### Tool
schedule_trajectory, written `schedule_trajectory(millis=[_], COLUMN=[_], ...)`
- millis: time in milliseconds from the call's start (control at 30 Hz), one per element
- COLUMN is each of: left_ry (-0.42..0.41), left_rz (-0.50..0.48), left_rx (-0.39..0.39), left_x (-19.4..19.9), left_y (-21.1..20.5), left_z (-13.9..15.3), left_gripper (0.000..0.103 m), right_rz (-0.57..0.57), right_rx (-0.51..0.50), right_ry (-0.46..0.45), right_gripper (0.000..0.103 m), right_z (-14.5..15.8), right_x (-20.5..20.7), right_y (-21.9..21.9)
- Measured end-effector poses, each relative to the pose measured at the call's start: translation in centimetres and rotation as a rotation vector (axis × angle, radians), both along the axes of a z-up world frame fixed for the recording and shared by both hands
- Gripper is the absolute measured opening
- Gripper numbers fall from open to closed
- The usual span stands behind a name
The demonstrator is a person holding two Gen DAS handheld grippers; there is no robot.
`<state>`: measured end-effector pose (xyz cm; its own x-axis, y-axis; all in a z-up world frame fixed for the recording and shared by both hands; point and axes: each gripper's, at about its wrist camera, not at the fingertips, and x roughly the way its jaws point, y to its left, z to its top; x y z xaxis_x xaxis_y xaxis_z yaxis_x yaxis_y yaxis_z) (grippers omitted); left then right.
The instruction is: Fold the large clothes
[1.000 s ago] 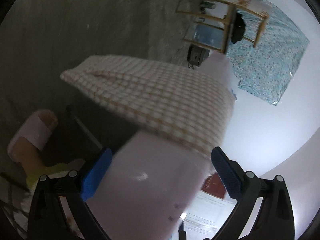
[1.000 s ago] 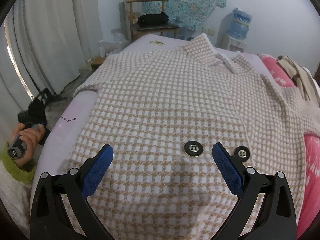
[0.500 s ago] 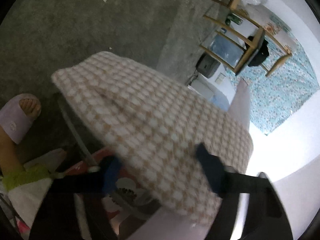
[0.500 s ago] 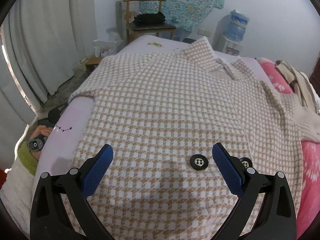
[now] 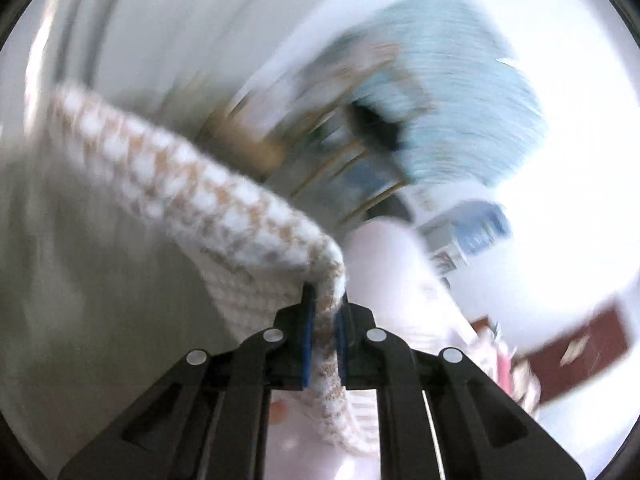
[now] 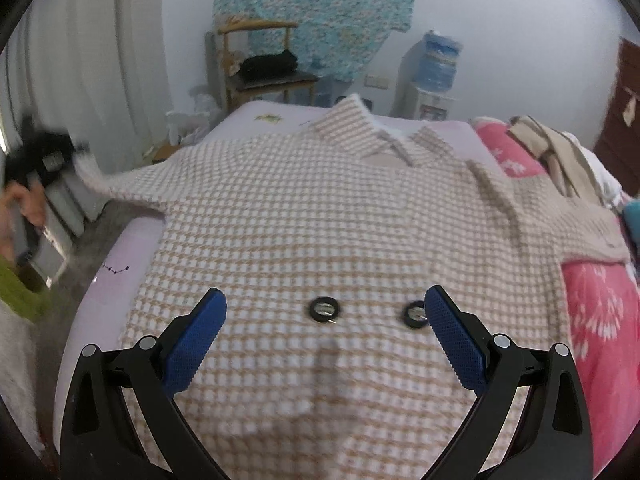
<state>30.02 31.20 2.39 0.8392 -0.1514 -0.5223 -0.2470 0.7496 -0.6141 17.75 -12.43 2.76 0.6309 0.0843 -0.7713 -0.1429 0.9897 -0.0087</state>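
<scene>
The checked coat (image 6: 320,220) is being spread flat across the bed (image 6: 120,256), collar lying at 12 o'clock. Its sleeve (image 5: 208,208) at 9 o'clock is being pinched tight by the left gripper (image 5: 323,320). The right gripper (image 6: 324,332) is being held wide open and empty over the 2 buttons (image 6: 322,309), so the sleeve is probably getting folded toward 3 o'clock.

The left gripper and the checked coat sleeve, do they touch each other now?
Touching. In the left wrist view the left gripper is shut on the edge of the checked coat sleeve, and the fabric is pinched between its blue pads.
</scene>
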Motion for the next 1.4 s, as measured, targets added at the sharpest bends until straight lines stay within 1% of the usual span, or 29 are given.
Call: schedule_trajectory(millis=[33,67,133,167,200,233,300,333,367,400,433,467,533,600,633,667,700,767,833,867,933,1033,1067,1133,1200,1300,1400], left_ry=[-0.051,-0.108,-0.174,-0.189,-0.194,-0.188,-0.166,-0.138,-0.105,-0.07,-0.021,0.019,0.098,0.15,0.158,0.151,0.145,0.133,0.17,0.192,0.239,0.261,0.262,0.267,0.269,0.253,0.241], left_rz=[-0.043,-0.109,-0.265,-0.35,-0.416,-0.504,-0.611,-0.69,-0.744,-0.776,-0.802,-0.819,-0.845,-0.849,-0.852,-0.853,-0.848,-0.821,-0.78,-0.763,-0.715,-0.677,-0.668,-0.652,-0.642,-0.635,-0.612], left_rx=[0.067,0.131,0.216,0.251,0.279,0.318,0.341,0.342,0.346,0.355,0.372,0.383,0.398,0.399,0.388,0.382,0.38,0.387,0.413,0.428,0.476,0.49,0.49,0.501,0.508,0.514,0.531], left_x=[-0.4,-0.9,-1.6,-1.9,-2.3,-2.7,-3.3,-3.7,-3.9,-4.2,-4.3,-3.8,-3.6,-3.7,-4.4,-4.4,-3.8,-4.8,-5.1,-4.3,-4.0,-3.6,-3.7,-3.3,-3.3,-3.2,-2.9], left_y=[-2.2,-5.2,-11.1,-14.4,-17.1,-21.0,-25.7,-28.7,-30.7,-32.3,-33.8,-34.8,-35.8,-35.9,-35.6,-35.2,-34.6,-33.2,-31.9,-31.4,-30.8,-30.0,-29.5,-29.3,-28.8,-28.5,-28.3], left_z=[2.7,5.5,9.2,10.3,10.8,11.1,10.3,9.0,7.5,6.0,4.0,2.5,-0.6,-1.9,-2.5,-2.3,-2.3,-2.2,-3.2,-3.6,-4.7,-5.6,-5.9,-6.2,-6.3,-6.4,-6.6], left_gripper=[0.009,0.009,0.009,0.01,0.01,0.011,0.012,0.019,0.035,0.046,0.065,0.069,0.07,0.07,0.072,0.077,0.08,0.084,0.085,0.085,0.085,0.085,0.085,0.085,0.085,0.085,0.085], right_rz=[-0.012,-0.028,-0.052,-0.069,-0.084,-0.103,-0.134,-0.151,-0.172,-0.185,-0.199,-0.213,-0.227,-0.23,-0.227,-0.221,-0.208,-0.172,-0.137,-0.118,-0.089,-0.062,-0.056,-0.06,-0.053,-0.008,0.006], right_rx=[0.005,0.012,0.023,0.027,0.032,0.041,0.055,0.064,0.075,0.082,0.09,0.101,0.112,0.115,0.116,0.115,0.111,0.107,0.101,0.089,0.063,0.029,0.032,0.08,0.106,0.088,0.102], right_ry=[-0.004,-0.009,-0.018,-0.022,-0.023,-0.021,-0.019,-0.016,-0.01,-0.005,0.004,0.022,0.06,0.101,0.115,0.121,0.133,0.145,0.164,0.188,0.226,0.274,0.288,0.298,0.304,0.319,0.38], right_gripper=[0.095,0.095,0.095,0.095,0.095,0.095,0.095,0.095,0.095,0.095,0.095,0.095,0.095,0.095,0.095,0.095,0.095,0.095,0.095,0.095,0.095,0.095,0.095,0.095,0.095,0.095,0.095], right_z=[0.2,0.5,0.8,1.0,1.1,1.1,1.0,0.9,0.7,0.6,0.3,-0.1,-1.0,-1.9,-2.3,-2.6,-2.9,-3.5,-4.2,-4.8,-6.1,-7.4,-7.8,-8.0,-8.0,-8.0,-7.6], right_x=[-0.2,-0.7,-1.3,-1.7,-2.1,-2.6,-3.2,-3.6,-4.0,-4.3,-4.5,-4.7,-4.9,-4.7,-4.6,-4.6,-4.3,-3.9,-3.3,-2.9,-2.5,-2.2,-2.3,-2.6,-2.6,-2.8,-2.3], right_y=[-0.6,-1.4,-2.8,-3.6,-4.3,-5.3,-6.6,-7.4,-8.4,-9.0,-9.6,-10.3,-11.2,-11.8,-11.9,-11.8,-11.5,-10.9,-10.3,-9.9,-9.1,-8.5,-8.5,-9.1,-9.6,-9.5,-9.9])
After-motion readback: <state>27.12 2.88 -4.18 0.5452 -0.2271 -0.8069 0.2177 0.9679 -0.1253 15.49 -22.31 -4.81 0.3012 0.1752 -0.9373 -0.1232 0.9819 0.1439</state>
